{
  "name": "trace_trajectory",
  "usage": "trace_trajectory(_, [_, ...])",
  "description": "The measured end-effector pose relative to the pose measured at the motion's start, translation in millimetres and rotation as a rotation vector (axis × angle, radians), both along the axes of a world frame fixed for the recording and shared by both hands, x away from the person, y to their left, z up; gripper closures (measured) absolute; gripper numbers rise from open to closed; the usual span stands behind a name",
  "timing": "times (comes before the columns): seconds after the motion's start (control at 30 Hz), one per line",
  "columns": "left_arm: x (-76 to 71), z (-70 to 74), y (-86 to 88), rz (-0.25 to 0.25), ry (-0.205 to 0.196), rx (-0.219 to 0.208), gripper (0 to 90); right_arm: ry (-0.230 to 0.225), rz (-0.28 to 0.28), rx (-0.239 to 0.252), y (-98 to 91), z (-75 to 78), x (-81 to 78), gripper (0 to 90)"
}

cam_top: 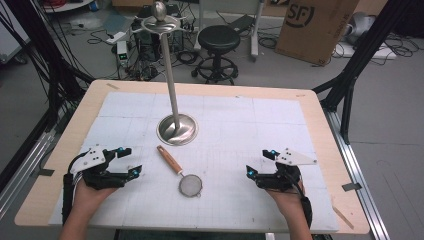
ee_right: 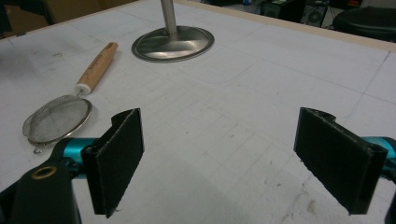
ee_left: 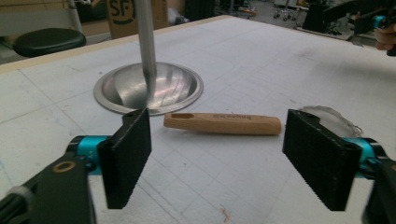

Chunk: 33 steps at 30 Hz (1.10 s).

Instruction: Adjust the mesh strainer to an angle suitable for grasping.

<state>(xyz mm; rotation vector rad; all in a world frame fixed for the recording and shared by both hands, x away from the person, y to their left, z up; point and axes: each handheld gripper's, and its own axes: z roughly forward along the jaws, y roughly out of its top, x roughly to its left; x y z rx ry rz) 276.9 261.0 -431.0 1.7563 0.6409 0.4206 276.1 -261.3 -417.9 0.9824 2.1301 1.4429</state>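
While both jaws gape empty: strainer [cam_top: 186, 178] between grippers, steel stand [cam_top: 177, 128] just beyond its handle.

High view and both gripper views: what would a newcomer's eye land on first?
The tall metal stand rises from its round base at the middle of the white mat. Just in front of it lies a small mesh strainer with a wooden handle, flat on the mat. The left gripper and right gripper flank the strainer, fingers apart and holding nothing.
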Motion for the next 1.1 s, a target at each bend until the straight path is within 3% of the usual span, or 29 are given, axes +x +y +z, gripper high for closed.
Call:
trace_trajectory(0.23, [0.9,-0.6,-11.3,-0.005,0.028,0.032,38.2,0.004,0.008,-0.021,2.7,-2.0,0.2,15.0])
trace_trajectory(0.43, [3.9,4.4,-21.6,-0.022,0.020,0.061,45.3,0.006,-0.004,-0.002,-1.2,-1.5,0.6,15.0])
trace_trajectory(0.9, [33.4,23.8,-62.7,-0.065,-0.040,0.209,62.7,0.021,-0.003,-0.013,0.3,-3.6,1.2,15.0])
trace_trajectory(1.1, [48.9,24.3,-82.8,-0.086,-0.029,0.251,67.7,0.025,-0.004,-0.012,0.2,-4.1,1.6,15.0])
